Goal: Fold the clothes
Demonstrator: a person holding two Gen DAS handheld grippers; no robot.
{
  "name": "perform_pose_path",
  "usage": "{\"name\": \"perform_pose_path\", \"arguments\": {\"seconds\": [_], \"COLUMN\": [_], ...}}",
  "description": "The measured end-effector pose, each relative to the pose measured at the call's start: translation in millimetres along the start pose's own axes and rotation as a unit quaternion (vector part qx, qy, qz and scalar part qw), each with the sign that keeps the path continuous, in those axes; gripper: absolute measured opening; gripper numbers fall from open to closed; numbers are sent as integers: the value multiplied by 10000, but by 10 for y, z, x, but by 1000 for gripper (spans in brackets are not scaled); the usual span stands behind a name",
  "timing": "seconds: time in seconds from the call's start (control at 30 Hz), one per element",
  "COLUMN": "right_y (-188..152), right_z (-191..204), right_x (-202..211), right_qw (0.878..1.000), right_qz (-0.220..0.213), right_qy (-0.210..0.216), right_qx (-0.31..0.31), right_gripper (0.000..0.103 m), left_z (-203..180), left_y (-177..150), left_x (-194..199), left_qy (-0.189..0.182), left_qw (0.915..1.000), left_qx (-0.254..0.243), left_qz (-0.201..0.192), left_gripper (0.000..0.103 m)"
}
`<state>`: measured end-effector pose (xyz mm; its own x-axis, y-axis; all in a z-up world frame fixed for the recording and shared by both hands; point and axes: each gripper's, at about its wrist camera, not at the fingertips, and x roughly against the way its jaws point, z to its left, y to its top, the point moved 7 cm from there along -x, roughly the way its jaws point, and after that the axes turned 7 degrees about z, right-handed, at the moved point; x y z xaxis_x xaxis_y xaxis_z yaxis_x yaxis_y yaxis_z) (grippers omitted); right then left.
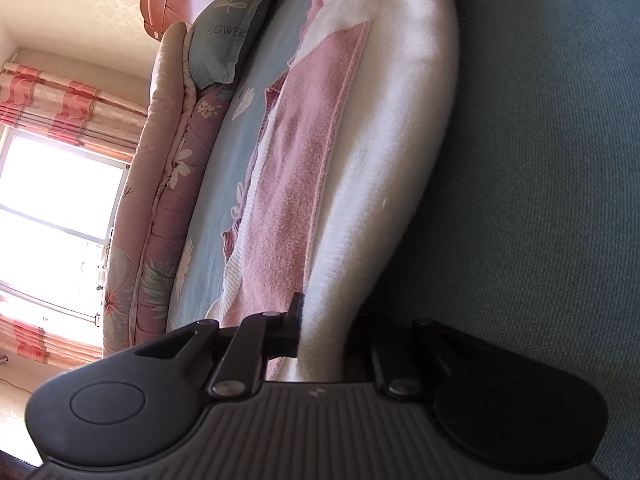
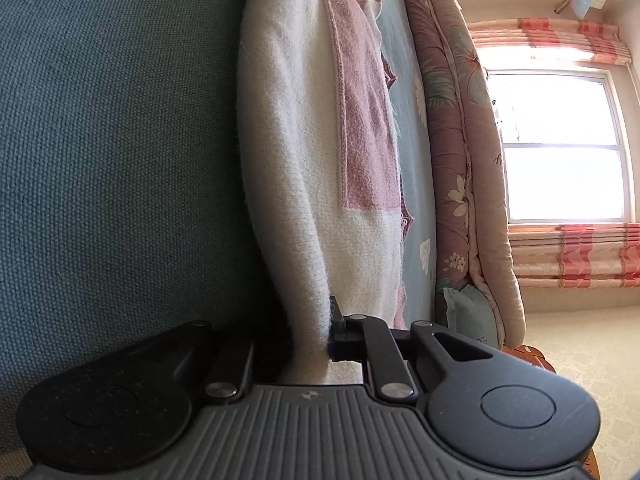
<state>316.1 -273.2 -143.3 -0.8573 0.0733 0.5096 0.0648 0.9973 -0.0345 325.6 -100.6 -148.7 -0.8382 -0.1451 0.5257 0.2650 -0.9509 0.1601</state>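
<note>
Gripping opposite ends of the same edge, both grippers have the sweater (image 1: 384, 168) pinched. It is a white and pink knit, lying on the bed (image 1: 224, 152) over a light blue floral sheet.

Left gripper (image 1: 320, 336): fingers closed down tight on the white edge of the knit, cloth pressed between them. Right gripper (image 2: 312, 336): same, fingers nearly together with a roll of white fabric clamped in the gap. In the left wrist view a dark fingertip shows at the far end of the white edge, likely the other gripper.

State of the garment: the white edge runs taut-ish between the two grips and bulges up off the bed, so it looks lifted, not flat. The pink panel lies beyond it, spread toward the rolled floral quilt (image 1: 160, 208) and pillow (image 1: 228, 36). A dark teal fabric surface (image 2: 112, 152) fills the near side of both views; what it is, cannot tell.

Progress, judged: early to middle. Grasp is done on both corners, fold itself not yet laid over. No neat stacked folds visible. Left to do: carry the held edge across the pink part, set it down, release, then further folds. How much of the garment is already doubled under is hidden.
</note>
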Motion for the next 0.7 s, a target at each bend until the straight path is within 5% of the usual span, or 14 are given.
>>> {"name": "perform_pose_path", "arguments": {"seconds": [0.37,0.7], "right_y": [-9,-53], "right_z": [-265,-53], "right_x": [354,1077], "right_qw": [9992,9971], "right_qz": [-113,-167], "right_qy": [276,715], "right_qx": [-281,-193], "right_gripper": [12,12], "left_z": [148,-93], "left_y": [-38,-266], "left_x": [262,928], "left_qy": [18,-133], "left_qw": [9998,9978], "left_qx": [-171,-638], "left_qz": [-59,-104], "left_gripper": [9,9]}}
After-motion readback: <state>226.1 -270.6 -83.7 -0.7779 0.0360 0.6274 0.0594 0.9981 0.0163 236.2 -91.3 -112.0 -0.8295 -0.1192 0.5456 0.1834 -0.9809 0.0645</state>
